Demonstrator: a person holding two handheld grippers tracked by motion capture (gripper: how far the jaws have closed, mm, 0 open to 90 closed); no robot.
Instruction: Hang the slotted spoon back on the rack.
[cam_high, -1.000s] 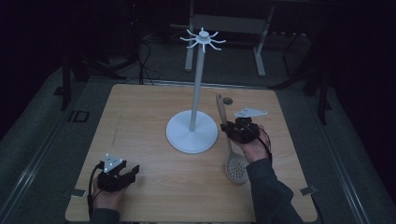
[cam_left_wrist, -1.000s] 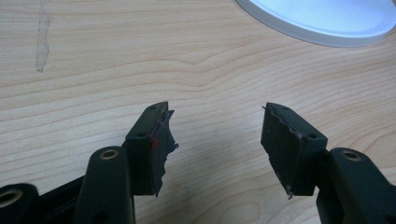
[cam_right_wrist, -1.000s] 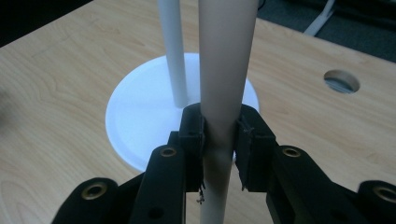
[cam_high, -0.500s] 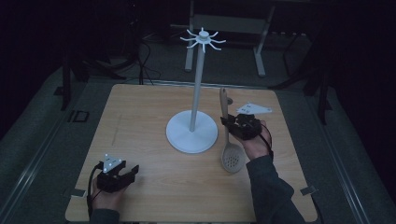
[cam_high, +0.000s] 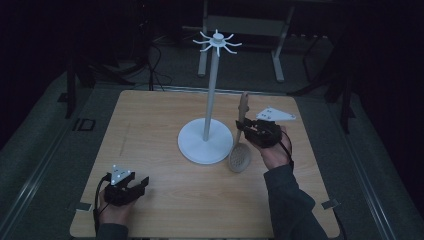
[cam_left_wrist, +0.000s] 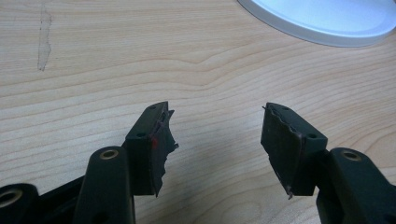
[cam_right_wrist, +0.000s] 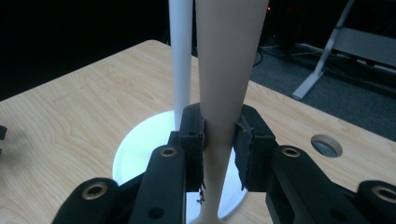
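Observation:
A beige slotted spoon (cam_high: 240, 140) hangs upright beside the white hook stand (cam_high: 210, 95), its round head (cam_high: 240, 159) low near the table and its handle (cam_right_wrist: 224, 70) pointing up. My right gripper (cam_high: 248, 129) is shut on the handle (cam_high: 243, 107), just right of the stand's round base (cam_high: 205, 141). In the right gripper view both jaws press the handle, with the stand's pole (cam_right_wrist: 180, 51) right behind it. My left gripper (cam_high: 131, 187) rests open near the table's front left corner, nothing between its fingers (cam_left_wrist: 152, 144).
The stand's hook crown (cam_high: 217, 41) sits high above the wooden table (cam_high: 150, 125). A round cable hole (cam_right_wrist: 326, 145) lies in the tabletop near the right gripper. Dark floor, cables and a metal frame (cam_high: 277, 45) lie beyond the far edge.
The right gripper has lifted the spoon off the table, swung it upright and moved it left toward the stand. The left gripper has stayed still.

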